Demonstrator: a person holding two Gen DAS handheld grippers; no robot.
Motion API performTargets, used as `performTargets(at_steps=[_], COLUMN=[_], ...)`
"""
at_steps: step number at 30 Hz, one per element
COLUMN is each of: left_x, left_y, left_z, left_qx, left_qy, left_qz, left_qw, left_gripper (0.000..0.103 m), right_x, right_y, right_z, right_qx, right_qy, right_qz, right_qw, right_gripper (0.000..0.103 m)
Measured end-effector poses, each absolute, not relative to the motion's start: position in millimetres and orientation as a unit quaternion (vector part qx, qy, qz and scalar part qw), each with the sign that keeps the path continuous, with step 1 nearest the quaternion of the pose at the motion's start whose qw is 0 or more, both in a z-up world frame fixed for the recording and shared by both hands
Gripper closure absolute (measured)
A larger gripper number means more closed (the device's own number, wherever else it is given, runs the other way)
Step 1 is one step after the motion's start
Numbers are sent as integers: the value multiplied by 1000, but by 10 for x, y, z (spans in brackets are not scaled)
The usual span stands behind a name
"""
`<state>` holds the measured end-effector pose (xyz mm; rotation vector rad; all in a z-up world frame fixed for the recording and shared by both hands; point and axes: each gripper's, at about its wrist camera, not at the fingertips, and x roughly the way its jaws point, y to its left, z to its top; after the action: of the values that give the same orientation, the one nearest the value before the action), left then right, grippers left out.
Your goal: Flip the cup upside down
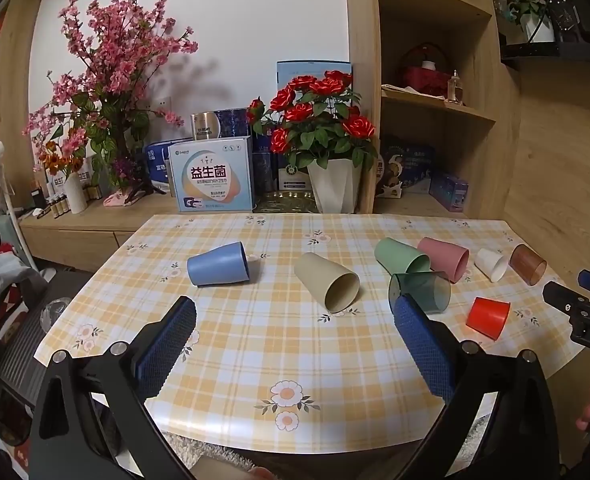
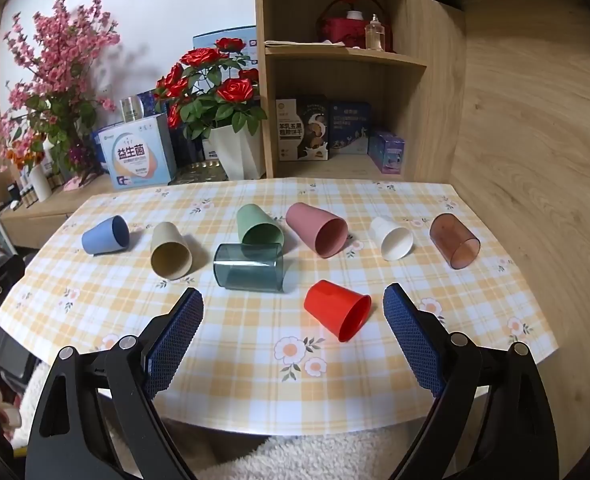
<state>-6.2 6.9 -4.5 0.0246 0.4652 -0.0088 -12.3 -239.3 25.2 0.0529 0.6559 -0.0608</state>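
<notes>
Both grippers, left gripper [image 1: 295,320] and right gripper [image 2: 293,306], hover wide open and empty, the small red plastic cup [image 2: 337,309] on its side at 12 o'clock of the right, probably first to flip.

- The right gripper [image 2: 293,304] is hovering over the near edge of the yellow plaid floral tablecloth [image 2: 255,380], its blue-padded fingers [image 2: 409,334] spread wide.
- A red plastic cup [image 2: 337,309] is lying on its side between the fingertips, mouth facing right.
- A clear grey-green tumbler [image 2: 249,267] is lying just behind it.
</notes>
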Motion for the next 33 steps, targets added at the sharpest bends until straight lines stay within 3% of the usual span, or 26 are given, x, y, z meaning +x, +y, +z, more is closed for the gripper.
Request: performTargets(at_steps=[33], left_x=[11], left_y=[88], left_z=[-145], left_qx=[5], left_qy=[244], left_qz=[-2], left_qw=[970], left_gripper=[6], right_x=[-100], right_y=[-2412], right_z=[239], right_qx=[32], right_qy=[324], right_qz=[-29], right_qw=[945], right_gripper=[14])
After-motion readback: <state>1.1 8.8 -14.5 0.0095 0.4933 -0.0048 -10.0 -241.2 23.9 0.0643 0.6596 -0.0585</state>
